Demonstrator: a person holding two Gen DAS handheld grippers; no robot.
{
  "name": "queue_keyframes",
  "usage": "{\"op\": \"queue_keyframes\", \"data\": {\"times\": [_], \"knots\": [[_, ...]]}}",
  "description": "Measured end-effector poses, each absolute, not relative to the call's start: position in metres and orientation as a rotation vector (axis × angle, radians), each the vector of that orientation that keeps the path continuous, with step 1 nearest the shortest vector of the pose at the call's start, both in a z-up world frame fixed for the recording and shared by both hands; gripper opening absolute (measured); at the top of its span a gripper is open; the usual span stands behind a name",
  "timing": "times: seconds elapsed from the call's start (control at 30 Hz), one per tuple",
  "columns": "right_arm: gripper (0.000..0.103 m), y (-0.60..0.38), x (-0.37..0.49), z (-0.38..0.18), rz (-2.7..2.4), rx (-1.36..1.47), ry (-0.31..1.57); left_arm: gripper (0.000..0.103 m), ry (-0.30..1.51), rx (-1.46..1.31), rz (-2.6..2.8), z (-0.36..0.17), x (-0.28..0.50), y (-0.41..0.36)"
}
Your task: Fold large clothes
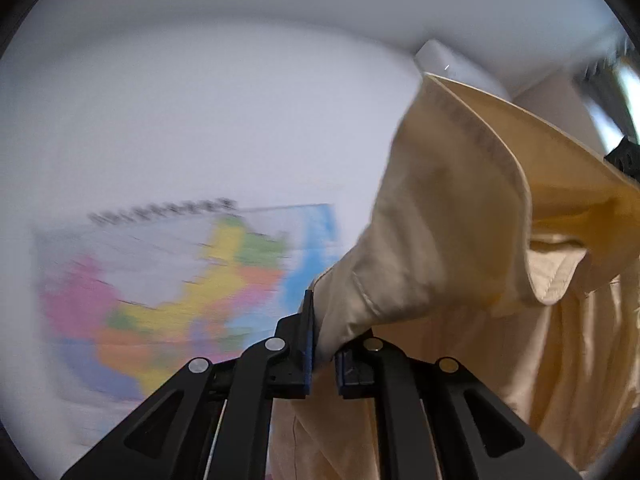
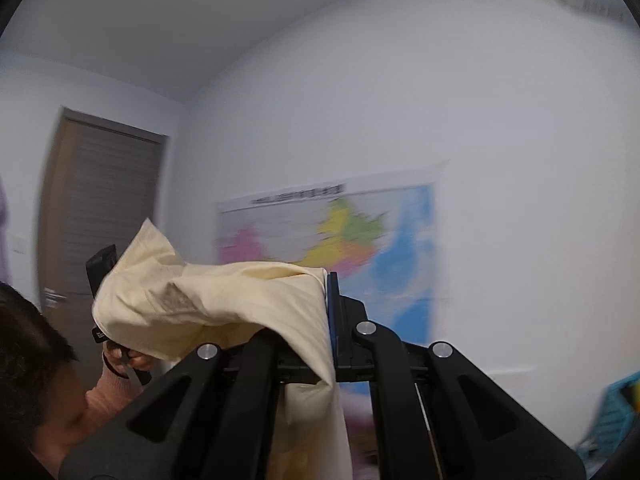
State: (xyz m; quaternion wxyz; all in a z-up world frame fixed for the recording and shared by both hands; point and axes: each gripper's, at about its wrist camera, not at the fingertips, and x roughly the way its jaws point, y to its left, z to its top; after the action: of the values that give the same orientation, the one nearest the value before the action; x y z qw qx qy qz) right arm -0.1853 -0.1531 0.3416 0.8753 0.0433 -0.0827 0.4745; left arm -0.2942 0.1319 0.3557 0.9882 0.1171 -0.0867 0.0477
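Observation:
A pale cream shirt (image 1: 460, 208) hangs lifted in the air between both grippers. My left gripper (image 1: 325, 344) is shut on a bunched edge of it, and the cloth rises to the right with the collar (image 1: 556, 276) showing. The other gripper's black tip (image 1: 622, 156) peeks out at the far right edge. In the right wrist view my right gripper (image 2: 326, 320) is shut on another part of the shirt (image 2: 208, 300), which drapes over its left finger. The left gripper (image 2: 102, 268) appears there behind the cloth, held by a hand (image 2: 124, 358).
A coloured wall map (image 2: 352, 240) hangs on the white wall ahead, also blurred in the left wrist view as the map (image 1: 180, 280). A brown door (image 2: 104, 208) stands at the left. A person's head (image 2: 28, 344) is at the lower left. A turquoise basket (image 2: 612, 412) sits low right.

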Motion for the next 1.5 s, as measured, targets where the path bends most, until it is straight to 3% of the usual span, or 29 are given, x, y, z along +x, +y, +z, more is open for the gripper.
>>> {"op": "queue_keyframes", "data": {"times": [0.23,0.57,0.73,0.83,0.87,0.9,1.03,1.07,1.1,1.23,1.5], "knots": [[0.003,-0.071,-0.063,0.265,1.154,0.252,0.132,0.008,0.062,0.261,0.282,0.332,-0.277,0.181],[0.003,0.061,0.144,0.06,1.033,0.303,0.685,0.005,0.668,0.08,0.298,0.105,-0.039,0.308],[0.003,0.071,0.196,0.004,0.935,0.351,0.823,0.004,0.792,-0.024,0.257,0.048,0.026,0.35],[0.015,0.075,0.226,-0.006,0.82,0.345,0.881,0.023,0.874,-0.163,0.251,0.035,0.056,0.383],[0.03,0.077,0.232,-0.008,0.761,0.318,0.901,0.031,0.896,-0.18,0.261,0.028,0.065,0.391],[0.051,0.079,0.236,-0.01,0.708,0.29,0.906,0.033,0.91,-0.175,0.255,0.023,0.074,0.393],[0.069,0.068,0.219,0.006,0.607,0.254,0.829,0.038,0.95,-0.155,0.281,0.006,0.078,0.405],[0.072,0.066,0.207,0.014,0.609,0.223,0.795,0.05,0.954,-0.179,0.255,0.006,0.072,0.409],[0.072,0.062,0.195,0.019,0.633,0.195,0.777,0.06,0.956,-0.193,0.241,0.006,0.066,0.409],[0.072,0.073,0.119,0.032,0.76,-0.015,0.707,0.069,0.922,-0.181,0.173,0.015,0.033,0.413],[0.076,0.078,0.021,-0.035,0.764,-0.247,0.842,0.076,0.889,-0.033,0.132,0.03,-0.046,0.386]]}}
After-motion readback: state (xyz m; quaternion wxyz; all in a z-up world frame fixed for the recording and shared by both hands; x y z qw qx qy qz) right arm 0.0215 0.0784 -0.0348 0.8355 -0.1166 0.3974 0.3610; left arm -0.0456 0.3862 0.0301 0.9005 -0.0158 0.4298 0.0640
